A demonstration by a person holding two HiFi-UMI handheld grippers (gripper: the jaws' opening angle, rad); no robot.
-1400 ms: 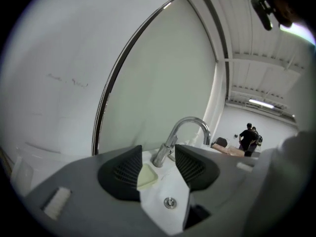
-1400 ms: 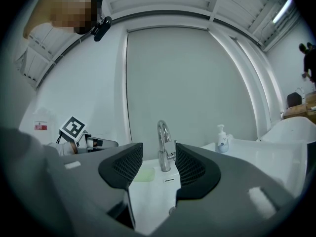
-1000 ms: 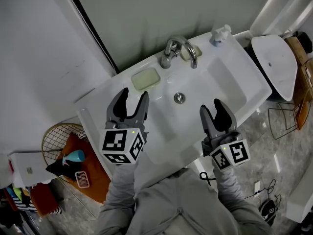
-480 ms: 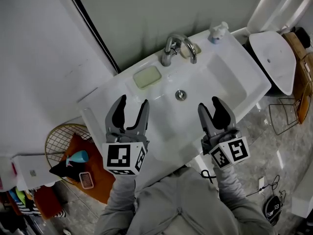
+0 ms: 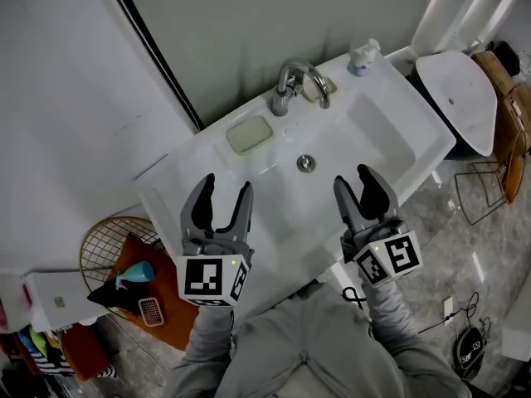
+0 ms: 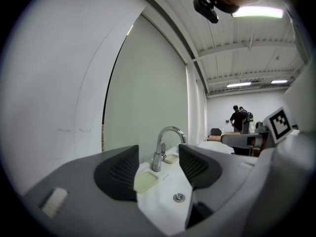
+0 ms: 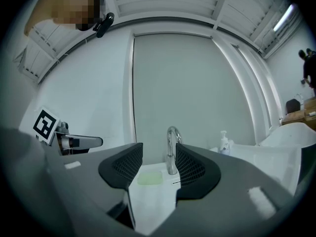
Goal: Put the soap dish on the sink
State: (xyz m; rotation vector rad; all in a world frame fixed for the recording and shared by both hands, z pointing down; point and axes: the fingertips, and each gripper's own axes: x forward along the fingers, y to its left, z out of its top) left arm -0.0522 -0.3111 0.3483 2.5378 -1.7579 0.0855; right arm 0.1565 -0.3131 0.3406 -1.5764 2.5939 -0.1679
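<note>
Soap dish (image 5: pixel 249 135): pale green, a rounded rectangle, lying flat on the sink's rear deck just left of the tap. Neither gripper touches it.
Sink (image 5: pixel 170 191): white and rectangular with a broad flat rim, set against a pale wall.
Drain (image 5: pixel 306 162): a round metal fitting at the middle of the bowl.
Tap (image 5: pixel 292 85): chrome with an arched spout, upright at the back of the rim.
Left gripper (image 5: pixel 226 185): held level over the near-left part of the sink. Its own view looks between the jaws at the soap dish and the tap. The jaws stand wide apart, having just been opening, and nothing sits between them. The dish lies ahead of them, apart from the tips.
Right gripper (image 5: pixel 354 177): held level over the near edge of the bowl, facing the tap. Its jaws are apart and grip nothing.
Small pale object (image 5: pixel 318 89): lies behind the tap, possibly a second dish, though too small here to be sure.
Pump bottle (image 5: pixel 362 56): white, upright on the far right corner of the rim.
Toilet (image 5: pixel 455 98): white, standing just to the right of the sink.
Wire basket (image 5: pixel 104 239): on the floor to the left of the sink, partly covered by an orange item.
Sleeves (image 5: pixel 207 338): grey, reaching from the bottom edge to both grippers.
</note>
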